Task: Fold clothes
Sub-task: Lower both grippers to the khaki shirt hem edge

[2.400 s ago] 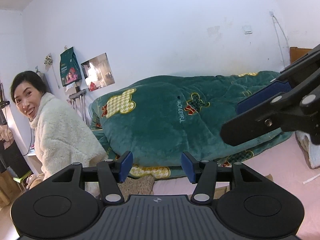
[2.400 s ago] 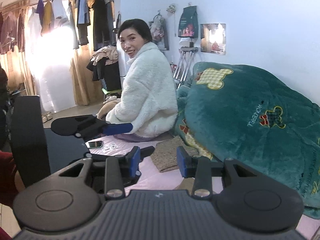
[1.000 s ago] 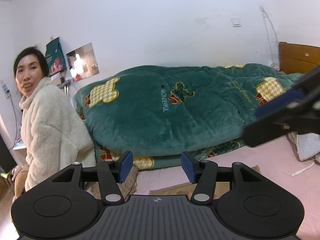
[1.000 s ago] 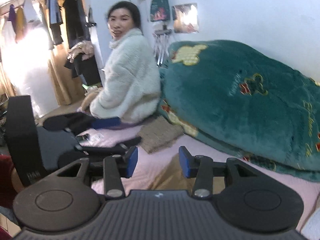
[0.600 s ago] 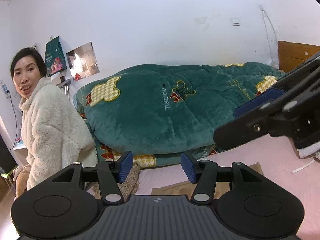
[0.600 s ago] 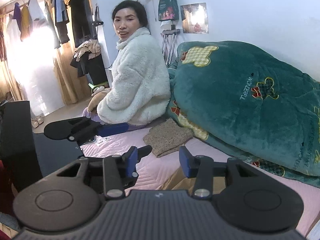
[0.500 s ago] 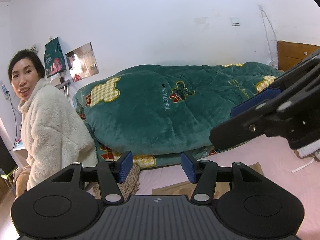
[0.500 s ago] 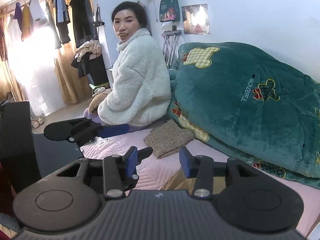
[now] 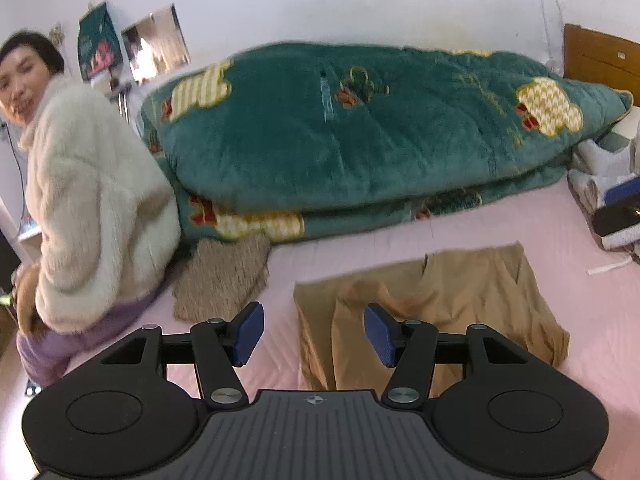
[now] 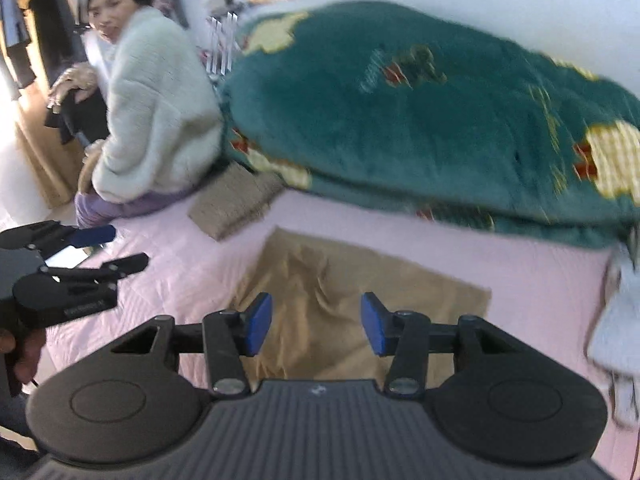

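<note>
The left gripper [image 9: 314, 334] holds nothing: its blue pads [image 9: 249, 333] stand about half apart, and only the near left part of a tan garment [image 9: 432, 304] shows in the gap beyond them, untouched. The right gripper [image 10: 316, 329] is also empty; its jaws are opening, and the blue pads [image 10: 258, 323] frame the near middle of the same tan garment [image 10: 352, 280] without pressing on it.

The tan garment lies spread out on the pink bed sheet [image 9: 580, 280], rumpled near its middle, with one loose fold curled up close to the left gripper's pads. In the right wrist view it reads as a rough rectangle, wrinkled near the centre, and the left gripper [image 10: 108, 250] shows at the left edge over the sheet, apart from the garment. In the left wrist view the right gripper [image 9: 618, 208] shows only as a dark tip at the right edge.

Far and to the left of the garment lies a folded brown knitted piece [image 9: 224, 276], just beside the edge of a big green blanket [image 9: 360, 132] heaped along the far side of the bed against the white wall [image 9: 360, 0]. A person in a fluffy cream jacket [image 9: 92, 208] sits on the left edge of the bed, next to the knitted piece. At the far right sit some pale folded cloths [image 9: 596, 172], blurred, in front of a wooden headboard [image 9: 600, 60].
</note>
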